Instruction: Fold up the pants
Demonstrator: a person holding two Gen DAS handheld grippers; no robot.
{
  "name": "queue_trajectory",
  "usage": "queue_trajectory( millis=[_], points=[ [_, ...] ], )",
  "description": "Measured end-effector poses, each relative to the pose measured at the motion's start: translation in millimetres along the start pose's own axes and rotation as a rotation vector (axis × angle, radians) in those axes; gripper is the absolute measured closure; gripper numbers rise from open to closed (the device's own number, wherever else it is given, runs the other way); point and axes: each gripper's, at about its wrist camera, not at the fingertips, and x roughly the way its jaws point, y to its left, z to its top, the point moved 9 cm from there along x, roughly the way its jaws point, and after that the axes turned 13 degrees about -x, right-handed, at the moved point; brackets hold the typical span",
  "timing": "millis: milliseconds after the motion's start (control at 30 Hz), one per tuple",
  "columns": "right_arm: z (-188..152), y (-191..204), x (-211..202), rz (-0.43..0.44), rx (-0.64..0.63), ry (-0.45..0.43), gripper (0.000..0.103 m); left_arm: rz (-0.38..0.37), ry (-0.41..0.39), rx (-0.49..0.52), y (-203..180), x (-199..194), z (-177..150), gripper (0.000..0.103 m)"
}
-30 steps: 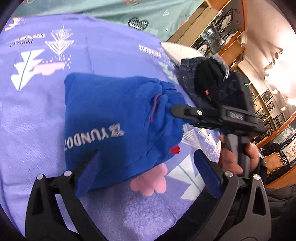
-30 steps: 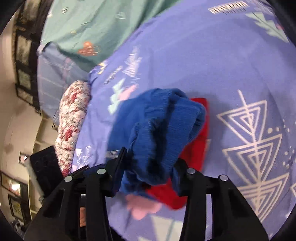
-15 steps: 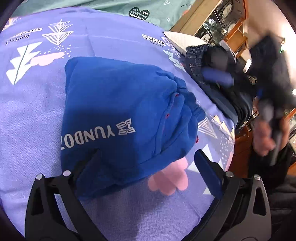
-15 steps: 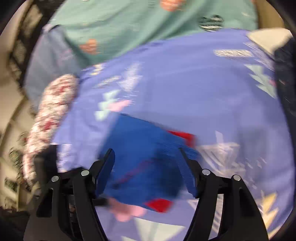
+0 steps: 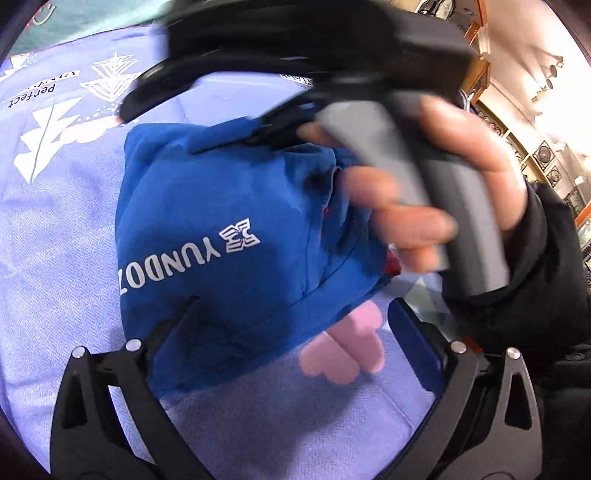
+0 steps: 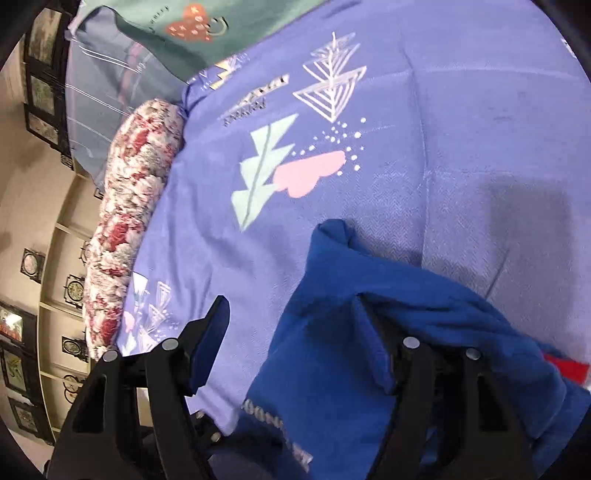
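The blue pants lie folded into a compact bundle on the purple patterned bedspread, white lettering facing up. My left gripper is open, its left finger on the bundle's near edge. The right gripper's body and the hand holding it hover blurred over the bundle's far right side. In the right wrist view the pants fill the lower right. My right gripper is open and empty, one finger over the pants, the other over the bedspread.
A floral cushion lies at the bedspread's left edge, with a green printed sheet and grey cloth behind it. Wooden display cabinets with framed plates stand beyond the bed.
My right gripper let go of the blue waistband, opened, and swung across above the bundle. The pants now lie flatter. My left gripper stayed open at the near edge.
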Motion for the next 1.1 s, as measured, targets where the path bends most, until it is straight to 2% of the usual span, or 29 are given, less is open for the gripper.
queue_trajectory(
  millis=[33,67,100,133,167,233,267,300,367,467,500,567,633,733,800,867,933,1000,1067,1100],
  points=[
    [-4,5,-16,-0.019,-0.024,-0.012,0.032,-0.018,-0.011,-0.008,-1,-8,2,0.003],
    [-6,8,-33,-0.047,-0.048,-0.031,0.024,-0.038,-0.036,-0.017,-1,-19,6,0.003],
    [-13,2,-63,-0.114,-0.067,-0.064,0.013,-0.058,-0.097,-0.025,0,-38,15,0.003],
    [-15,-5,-77,-0.169,-0.068,-0.081,0.006,-0.064,-0.142,-0.031,4,-52,22,0.002],
    [-25,-20,-105,-0.265,-0.06,-0.105,0.001,-0.062,-0.182,-0.044,10,-64,30,0.002],
    [-44,-43,-133,-0.341,-0.027,-0.116,0.001,-0.035,-0.21,-0.103,38,-77,48,0.002],
    [-57,-54,-140,-0.34,0.003,-0.107,0.001,-0.02,-0.189,-0.138,51,-73,54,0.002],
    [-73,-65,-139,-0.297,0.048,-0.083,0.001,-0.008,-0.161,-0.174,63,-67,57,0.002],
    [-100,-80,-122,-0.221,0.123,-0.022,0.001,-0.008,-0.085,-0.258,87,-45,65,0.002],
    [-117,-88,-92,-0.19,0.152,0.028,0.001,-0.033,-0.005,-0.328,100,-15,64,0.002],
    [-117,-85,-80,-0.166,0.147,0.033,0.001,-0.037,0.014,-0.328,98,-8,63,0.002],
    [-106,-78,-68,-0.175,0.096,0.01,0.001,-0.034,0.076,-0.302,87,11,58,0.002],
    [-98,-71,-58,-0.149,0.093,0.013,0.001,0.003,0.086,-0.249,78,23,58,0.002],
    [-92,-64,-45,-0.203,0.073,0.047,0.001,-0.007,0.122,-0.205,67,36,58,0.002],
    [-94,-59,-36,-0.274,0.011,0.098,0.001,0.025,0.13,-0.167,59,44,57,0.002],
    [-95,-58,-35,-0.269,0.003,0.096,0.001,0.051,0.143,-0.162,54,49,56,0.002],
    [-96,-58,-41,-0.272,0.0,0.086,0.013,0.037,0.157,-0.155,47,48,54,0.005],
    [-97,-54,-51,-0.237,0.002,0.057,0.034,0.048,0.145,-0.134,42,47,52,0.012],
    [-95,-49,-57,-0.182,0.005,0.027,0.046,0.04,0.126,-0.129,38,43,51,0.019],
    [-92,-47,-60,-0.169,-0.001,0.01,0.049,0.03,0.117,-0.142,39,41,53,0.025]
  ],
)
